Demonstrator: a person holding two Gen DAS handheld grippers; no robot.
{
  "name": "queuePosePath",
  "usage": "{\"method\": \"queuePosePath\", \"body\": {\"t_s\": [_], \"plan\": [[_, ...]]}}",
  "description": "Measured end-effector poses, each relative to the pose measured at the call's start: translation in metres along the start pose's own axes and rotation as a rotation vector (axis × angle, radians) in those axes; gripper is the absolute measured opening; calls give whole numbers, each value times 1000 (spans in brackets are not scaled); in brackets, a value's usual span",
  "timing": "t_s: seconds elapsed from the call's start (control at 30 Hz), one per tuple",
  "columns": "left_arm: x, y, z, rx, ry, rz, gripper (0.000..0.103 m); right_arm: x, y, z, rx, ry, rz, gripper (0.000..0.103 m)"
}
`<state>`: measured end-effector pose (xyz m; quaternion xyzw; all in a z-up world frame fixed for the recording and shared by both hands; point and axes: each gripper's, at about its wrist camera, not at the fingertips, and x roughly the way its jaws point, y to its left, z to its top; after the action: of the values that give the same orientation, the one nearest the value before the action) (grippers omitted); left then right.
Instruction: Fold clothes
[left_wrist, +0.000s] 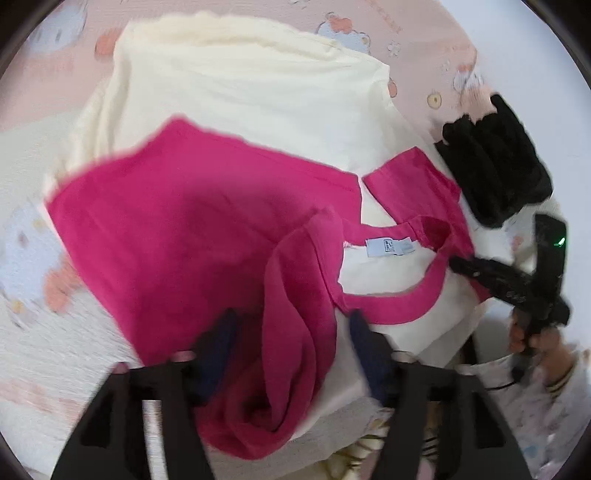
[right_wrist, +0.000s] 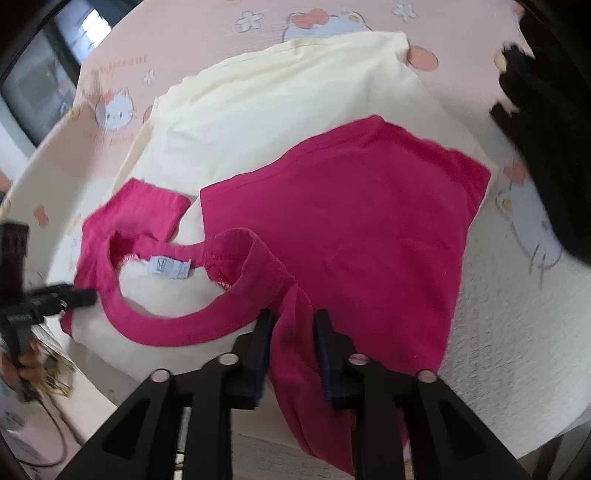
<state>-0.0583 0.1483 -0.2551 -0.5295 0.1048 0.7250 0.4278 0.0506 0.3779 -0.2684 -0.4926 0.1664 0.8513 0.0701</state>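
A bright pink T-shirt (left_wrist: 177, 221) (right_wrist: 351, 206) lies partly folded on top of a cream garment (left_wrist: 240, 92) (right_wrist: 277, 110), collar towards me, its blue neck label (left_wrist: 388, 246) (right_wrist: 168, 267) showing. My left gripper (left_wrist: 291, 332) is shut on a raised bunch of the pink fabric beside the collar. My right gripper (right_wrist: 293, 325) is shut on a pink fold next to the collar. In each wrist view the other gripper shows at the shirt's far shoulder: the right gripper (left_wrist: 461, 264), the left gripper (right_wrist: 86, 295).
The clothes rest on a pink bedsheet (left_wrist: 424, 33) (right_wrist: 207, 44) printed with cartoon cats. A folded black garment (left_wrist: 495, 166) (right_wrist: 546, 147) lies beside the cream one. A hand (left_wrist: 546, 343) holds the other gripper's handle. A dark window (right_wrist: 40, 85) is at the far left.
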Motion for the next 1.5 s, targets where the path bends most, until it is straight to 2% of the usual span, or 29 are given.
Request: {"method": "queuePosePath", "body": {"t_s": [0.03,0.07,0.23,0.33,0.47,0.67,0.87,0.97,1.1,1.23,1.37,1.5], "plan": [[-7,-6,2,49,-20,39,70,-5,3,1,-16,-10,-30,53],[-15,-13,3,114,-43,84,70,-10,6,1,-41,-31,-59,63],[-32,-41,-4,382,-73,273,72,-35,27,-2,-203,-82,-185,71],[-30,-47,-12,472,-55,330,72,-49,39,-4,-306,-105,-256,71],[-18,-50,-19,520,-2,390,72,-46,59,-20,-467,-96,-335,71],[-12,-61,-28,610,10,448,72,-42,82,-45,-705,-83,-475,71],[-1,-77,-52,854,-15,578,72,-29,100,-73,-986,-93,-614,76],[3,-83,-63,934,-35,628,72,-21,109,-88,-1138,-98,-687,77],[3,-91,-69,977,-28,624,72,-10,114,-108,-1302,-88,-762,77],[-6,-104,-74,1016,-52,601,72,-5,106,-112,-1303,-59,-777,77],[0,-117,-90,1143,-99,649,72,-2,96,-109,-1265,-31,-780,77],[24,-122,-107,1241,-64,702,72,6,88,-105,-1270,-18,-814,77]]}}
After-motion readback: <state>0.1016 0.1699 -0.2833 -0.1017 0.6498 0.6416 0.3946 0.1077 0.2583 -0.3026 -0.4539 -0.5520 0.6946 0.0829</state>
